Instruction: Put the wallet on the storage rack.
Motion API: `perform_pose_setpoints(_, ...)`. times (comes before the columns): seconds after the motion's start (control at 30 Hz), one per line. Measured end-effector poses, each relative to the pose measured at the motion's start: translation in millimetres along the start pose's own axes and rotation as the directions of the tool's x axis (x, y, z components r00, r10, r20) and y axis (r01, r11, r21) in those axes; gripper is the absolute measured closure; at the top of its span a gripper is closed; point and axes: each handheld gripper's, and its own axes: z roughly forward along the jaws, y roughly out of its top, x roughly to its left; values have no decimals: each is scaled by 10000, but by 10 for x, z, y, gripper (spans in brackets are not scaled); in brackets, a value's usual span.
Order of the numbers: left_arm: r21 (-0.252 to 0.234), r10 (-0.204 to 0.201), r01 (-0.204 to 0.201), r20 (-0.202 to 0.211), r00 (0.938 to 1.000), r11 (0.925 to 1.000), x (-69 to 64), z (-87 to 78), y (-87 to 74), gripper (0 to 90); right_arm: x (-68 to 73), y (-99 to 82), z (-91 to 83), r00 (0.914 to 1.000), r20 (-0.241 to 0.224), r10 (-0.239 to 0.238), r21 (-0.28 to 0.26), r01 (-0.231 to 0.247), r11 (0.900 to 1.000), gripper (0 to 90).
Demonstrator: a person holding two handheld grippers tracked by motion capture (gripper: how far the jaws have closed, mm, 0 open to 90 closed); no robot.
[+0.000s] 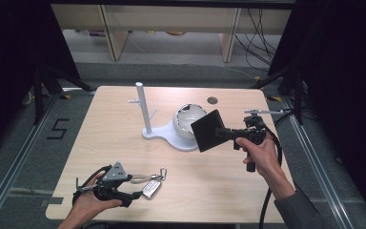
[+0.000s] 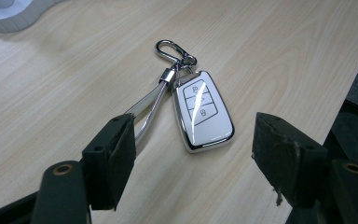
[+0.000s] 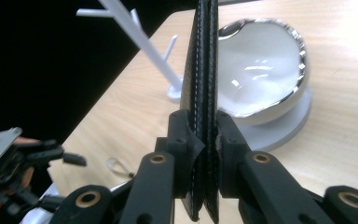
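Left gripper (image 1: 134, 194): at the near edge of the table, low over the wood, jaws spread wide, nothing between the pads (image 2: 121, 154).
Key fob (image 2: 203, 110): flat on the table, just ahead of the open jaws, buttons up; not gripped, not touched as far as visible.
Strap (image 2: 145, 110): pale loop lying beside the fob, running toward the left pad; joined to the fob at a carabiner (image 2: 173, 50) on the far end.
Right gripper (image 1: 223, 133): raised above the table at the right, clamped on the wallet.
Wallet (image 1: 208, 130): black, folded, stitched edge pinched between the pads (image 3: 181, 140); held on edge, clear of the wood, just in front of the bowl.
Done: wallet lifted and secured, by the look of it.
Left: fob pickup not yet made; jaws need to close on fob or strap; likely goal for both items is the stand or bowl, though which one cannot be told.
Stand (image 1: 143, 109): white post with short pegs on a white base, mid-table, pegs bare.
Bowl (image 1: 187, 121): white inside, chrome rim, sitting on the same base, empty as far as visible.
Table (image 1: 100, 129): light wood grain, rounded corners, small dark grommet (image 1: 212, 100) near the far edge.
Room: grey floor with a taped "5" at the left, metal rails along both sides, black curtains left and right, pale shelving and loose cables at the back.
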Motion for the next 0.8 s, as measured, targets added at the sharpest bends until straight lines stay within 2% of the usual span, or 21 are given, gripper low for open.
perform_pose_setpoints(0.07,-6,23,-23,-32,10000,10000,0,-2,-18,300,-44,82,29,9996,150,244,39,-245,9997,794)
perform_pose_setpoints(0.13,-12,3,-3,-53,10000,10000,-2,-8,-37,298,-82,114,48,9997,218,138,-28,-138,9999,795)
perform_pose_setpoints(0.17,-61,-165,164,-112,9998,9998,-8,-9,-47,297,-128,163,83,9990,295,347,-51,-346,9994,794)
perform_pose_setpoints(0.23,-18,-39,38,-191,9998,10000,1,-19,-51,296,-171,210,119,9985,371,405,-79,-402,9992,794)
perform_pose_setpoints(0.3,-76,-75,74,-92,9999,9999,-4,-20,-53,295,-197,231,139,9986,379,359,-94,-355,9993,795)
perform_pose_setpoints(0.43,17,-89,89,-101,9999,10000,-11,-6,-73,285,-263,338,243,9969,533,575,-104,-570,9983,794)
perform_pose_setpoints(0.53,-48,-268,268,-32,9996,9996,-20,9,-81,278,-314,395,323,9950,700,711,-76,-707,9975,794)
perform_pose_setpoints(0.67,37,-201,201,-110,9997,9998,-13,9,-81,274,-380,445,421,9939,704,851,-134,-844,9963,794)
perform_pose_setpoints(0.73,38,-208,208,-156,9997,9998,-15,8,-79,273,-397,457,474,9907,757,1128,33,-1134,9935,794)
perform_pose_setpoints(0.77,-7,-200,199,-94,9998,9998,-22,5,-79,273,-417,460,497,9913,878,978,64,-988,9951,794)
perform_pose_setpoints(0.8,-51,-242,241,-92,9997,9997,-24,5,-80,272,-421,459,525,9897,821,1173,98,-1185,9929,794)
